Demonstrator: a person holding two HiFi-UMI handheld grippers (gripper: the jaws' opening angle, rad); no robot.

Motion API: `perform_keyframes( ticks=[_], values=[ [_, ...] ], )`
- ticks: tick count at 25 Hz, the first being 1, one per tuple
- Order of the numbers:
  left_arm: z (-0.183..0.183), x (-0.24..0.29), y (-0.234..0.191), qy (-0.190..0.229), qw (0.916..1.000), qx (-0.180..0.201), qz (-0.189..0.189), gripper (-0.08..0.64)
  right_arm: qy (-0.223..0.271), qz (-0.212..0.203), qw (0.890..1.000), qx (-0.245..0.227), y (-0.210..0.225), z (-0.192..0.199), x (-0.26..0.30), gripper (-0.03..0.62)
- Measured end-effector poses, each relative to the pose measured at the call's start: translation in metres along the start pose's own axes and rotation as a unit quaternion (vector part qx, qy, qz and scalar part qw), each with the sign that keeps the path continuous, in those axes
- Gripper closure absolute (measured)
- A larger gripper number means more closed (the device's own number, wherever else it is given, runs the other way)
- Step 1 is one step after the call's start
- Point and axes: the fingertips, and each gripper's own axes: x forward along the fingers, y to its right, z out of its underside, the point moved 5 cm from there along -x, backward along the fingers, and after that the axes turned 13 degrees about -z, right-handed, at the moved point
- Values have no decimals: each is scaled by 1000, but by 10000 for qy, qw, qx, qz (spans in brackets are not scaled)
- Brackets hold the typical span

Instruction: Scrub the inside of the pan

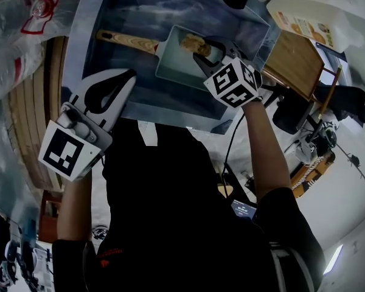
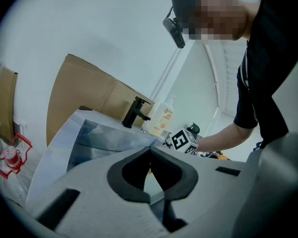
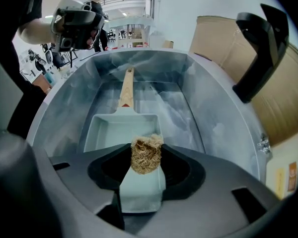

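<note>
A pale teal rectangular pan (image 1: 173,62) with a wooden handle (image 1: 126,41) lies in the steel sink (image 1: 134,11). My right gripper (image 1: 202,48) reaches over the pan end opposite the handle, shut on a tan fibrous scrubber (image 1: 191,41). In the right gripper view the scrubber (image 3: 146,155) sits pinched between the jaws of the right gripper (image 3: 146,151), just above the pan (image 3: 114,130); contact with the pan cannot be told. My left gripper (image 1: 125,78) hangs over the sink's near edge, away from the pan. Its jaws meet at the tips with nothing between them (image 2: 150,149).
A black faucet (image 3: 260,48) stands at the sink's rim, with a soap bottle (image 2: 161,117) beside it. Brown cardboard (image 2: 84,93) leans against the wall behind the sink. A plastic bag (image 1: 24,17) lies left of the sink.
</note>
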Motion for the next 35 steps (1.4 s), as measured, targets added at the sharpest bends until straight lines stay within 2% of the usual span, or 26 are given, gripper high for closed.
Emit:
perform_keyframes(
  ticks=[9, 16, 22, 27, 35],
  values=[
    [-9, 17, 16, -63, 9997, 158, 147, 543, -510, 94, 9986, 73, 2, 31, -13, 405],
    [-13, 24, 29, -113, 9994, 267, 205, 543, -838, 109, 9964, -38, -1, 42, -18, 405],
    [-15, 19, 30, -82, 9994, 279, 171, 543, -569, 152, 9982, 68, -2, 36, -25, 405],
    [-16, 11, 25, -41, 9996, 251, 118, 543, -165, -13, 9998, 109, -9, 10, -28, 405],
    [-16, -15, 4, 26, 9998, 201, -60, 543, -81, -235, 9996, -122, -26, -28, -8, 405]
  ],
)
